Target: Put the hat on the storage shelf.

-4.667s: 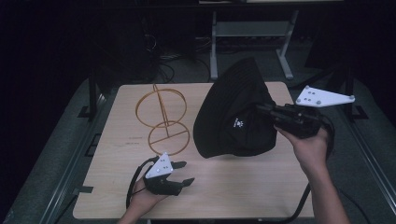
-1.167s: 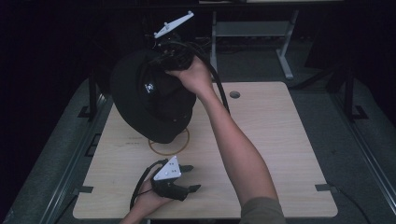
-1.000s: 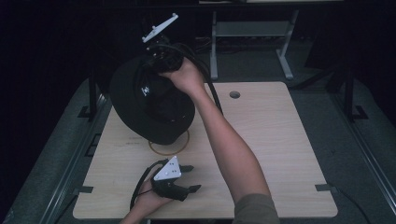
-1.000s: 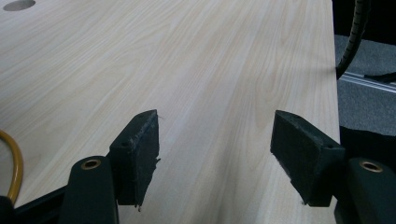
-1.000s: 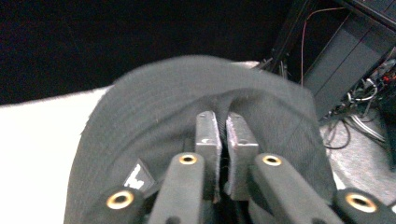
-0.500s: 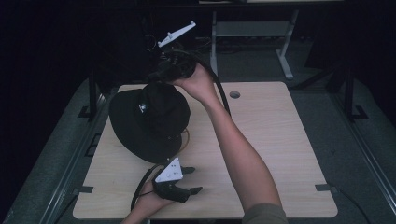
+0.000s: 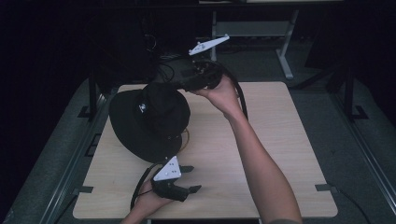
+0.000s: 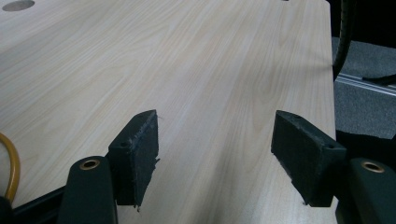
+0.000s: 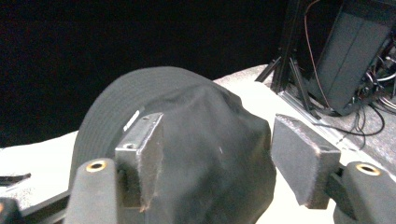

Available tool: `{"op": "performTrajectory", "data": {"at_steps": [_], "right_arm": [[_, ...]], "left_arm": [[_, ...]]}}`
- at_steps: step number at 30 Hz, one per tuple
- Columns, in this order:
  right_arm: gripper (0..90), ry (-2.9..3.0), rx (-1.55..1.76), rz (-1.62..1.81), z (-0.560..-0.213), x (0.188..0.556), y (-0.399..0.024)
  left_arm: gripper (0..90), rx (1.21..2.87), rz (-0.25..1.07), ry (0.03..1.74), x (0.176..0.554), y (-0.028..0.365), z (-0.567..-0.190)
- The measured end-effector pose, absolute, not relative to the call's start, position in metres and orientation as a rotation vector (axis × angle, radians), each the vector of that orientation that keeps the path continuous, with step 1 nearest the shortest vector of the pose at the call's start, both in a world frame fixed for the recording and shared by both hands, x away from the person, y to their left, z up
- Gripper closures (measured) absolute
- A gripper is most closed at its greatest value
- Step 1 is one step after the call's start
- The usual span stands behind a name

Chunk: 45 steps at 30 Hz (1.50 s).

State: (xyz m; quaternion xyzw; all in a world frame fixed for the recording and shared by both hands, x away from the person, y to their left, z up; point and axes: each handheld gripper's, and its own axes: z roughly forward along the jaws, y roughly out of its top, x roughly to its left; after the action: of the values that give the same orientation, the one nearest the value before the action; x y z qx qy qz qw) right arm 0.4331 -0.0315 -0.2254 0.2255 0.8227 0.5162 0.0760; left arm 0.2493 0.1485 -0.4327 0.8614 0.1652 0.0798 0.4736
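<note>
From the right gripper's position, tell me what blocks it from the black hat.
Nothing visible does. The right gripper hangs at the far side of the black hat, jaws just opened and wide apart, with the hat's crown straight ahead between them and no pad pressing it.

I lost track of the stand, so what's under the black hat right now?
Under the black hat, a short curve of the orange wire stand peeks out at its right edge on the table. The rest of the stand is covered.
</note>
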Motion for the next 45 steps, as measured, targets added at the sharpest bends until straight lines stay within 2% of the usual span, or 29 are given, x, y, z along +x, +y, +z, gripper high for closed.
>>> {"op": "performTrajectory", "data": {"at_steps": [12,23,45], "right_arm": [[28.7,2.452,0.784,1.587,-0.255,0.421,-0.074],[25.1,2.452,0.838,1.571,-0.267,0.411,-0.098],[23.6,2.422,0.932,1.57,-0.289,0.393,-0.139]], "left_arm": [[29.7,2.089,0.192,0.424,0.253,0.149,-0.433],[29.0,2.096,0.196,0.443,0.255,0.151,-0.434],[28.2,2.104,0.196,0.438,0.255,0.149,-0.435]]}}
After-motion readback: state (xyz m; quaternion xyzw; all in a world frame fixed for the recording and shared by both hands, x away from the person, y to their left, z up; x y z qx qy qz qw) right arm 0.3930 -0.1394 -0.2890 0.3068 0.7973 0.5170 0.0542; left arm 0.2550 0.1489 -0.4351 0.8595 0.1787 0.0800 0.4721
